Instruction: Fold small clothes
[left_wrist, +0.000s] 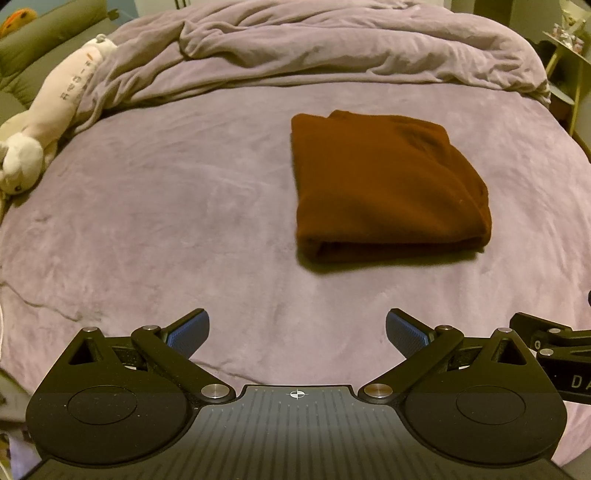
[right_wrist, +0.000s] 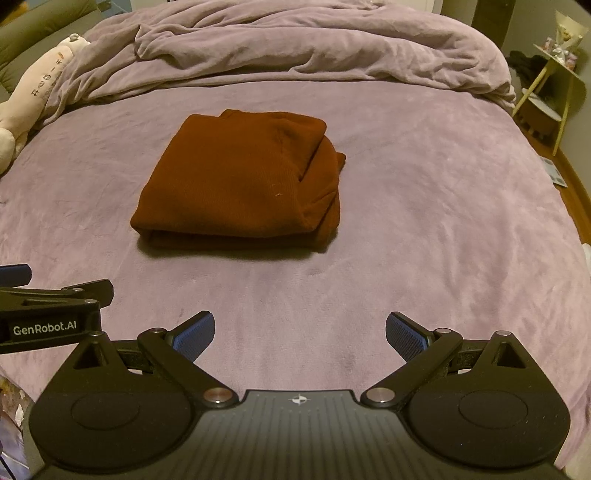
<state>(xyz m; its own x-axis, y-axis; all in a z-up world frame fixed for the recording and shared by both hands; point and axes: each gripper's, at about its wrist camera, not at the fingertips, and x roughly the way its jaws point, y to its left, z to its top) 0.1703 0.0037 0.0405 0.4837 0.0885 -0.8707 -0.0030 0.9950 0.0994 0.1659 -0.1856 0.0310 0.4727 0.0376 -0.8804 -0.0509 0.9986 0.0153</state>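
Both grippers hang over the near part of a big bed, side by side and close together, and neither one holds anything. On the left is the left gripper (left_wrist: 297, 334), black with blue bumpy pads (left_wrist: 188, 334). Its two fingers are spread wide apart, with only bed sheet showing between them. On the right is the right gripper (right_wrist: 300, 334), which looks just the same. Its blue pads (right_wrist: 406, 338) are spread wide too, and they touch nothing.

Far over on the left edge of the bed lies a long cream-white soft toy (left_wrist: 48, 122) with grey letters on its side. It rests against a grey-green cushion (left_wrist: 44, 40). Next comes the soft purple fuzzy sheet (right_wrist: 424, 221) that covers the whole bed.

In the middle of that sheet sits the rust-brown folded sweater (right_wrist: 240, 177). It is folded into a thick, neat square and lies flat. It is out in front of both grippers and well apart from them. From the left gripper's camera it sits a bit to the right (left_wrist: 388, 184), and from the right gripper's camera a bit to the left.

Behind the sweater, a crumpled purple blanket (right_wrist: 295, 44) is piled up across the far end of the bed. Off the right side of the bed stands a small pale yellow table (right_wrist: 554, 88) with little things on top, too blurry to tell.
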